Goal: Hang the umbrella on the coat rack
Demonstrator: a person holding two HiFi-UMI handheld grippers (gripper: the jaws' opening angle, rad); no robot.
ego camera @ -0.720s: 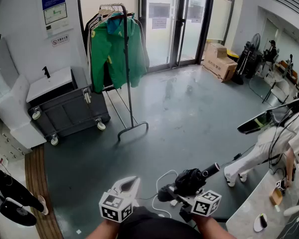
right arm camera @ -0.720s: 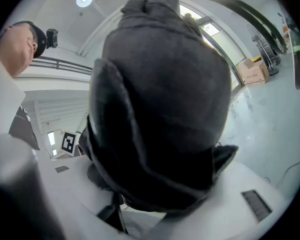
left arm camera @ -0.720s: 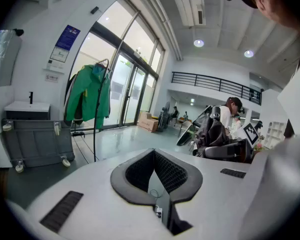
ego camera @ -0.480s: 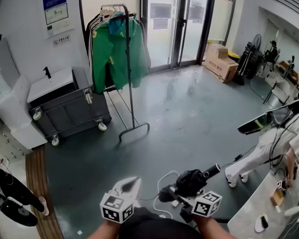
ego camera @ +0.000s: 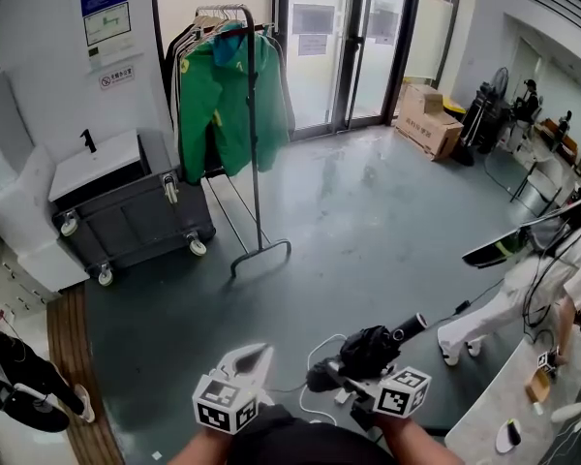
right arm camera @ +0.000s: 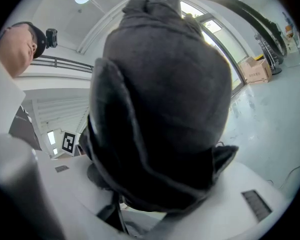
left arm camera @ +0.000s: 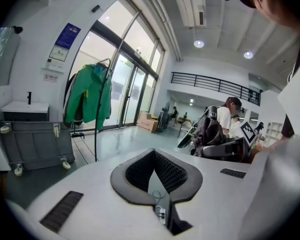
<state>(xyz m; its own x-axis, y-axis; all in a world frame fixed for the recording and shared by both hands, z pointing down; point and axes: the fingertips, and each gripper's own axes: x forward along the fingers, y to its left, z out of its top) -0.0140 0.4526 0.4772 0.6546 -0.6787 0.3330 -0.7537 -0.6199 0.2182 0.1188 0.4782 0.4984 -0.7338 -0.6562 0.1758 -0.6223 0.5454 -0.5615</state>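
A folded black umbrella [ego camera: 371, 348] lies across my right gripper [ego camera: 360, 368], low in the head view, its handle end [ego camera: 413, 325] pointing up and right. The jaws are shut on its bundled fabric [right arm camera: 165, 84], which fills the right gripper view. To its left my left gripper [ego camera: 250, 359] is shut with nothing in it; its pads meet at the tips [left arm camera: 154, 152]. The coat rack [ego camera: 252, 124] stands far off across the floor at upper left. A green jacket [ego camera: 218, 95] hangs on its rail. The left gripper view shows the rack [left arm camera: 101, 109] at its left.
A grey wheeled cart [ego camera: 131, 219] and a white basin unit [ego camera: 92, 163] stand left of the rack. Glass doors [ego camera: 339, 46] are behind it, cardboard boxes [ego camera: 426, 119] at the back right. A person in white [ego camera: 523, 284] bends by a table [ego camera: 508, 400] at right. A white cable [ego camera: 315, 356] lies on the floor.
Both grippers and the umbrella keep their places. The person at the right has shifted slightly, and the view has drifted a little.
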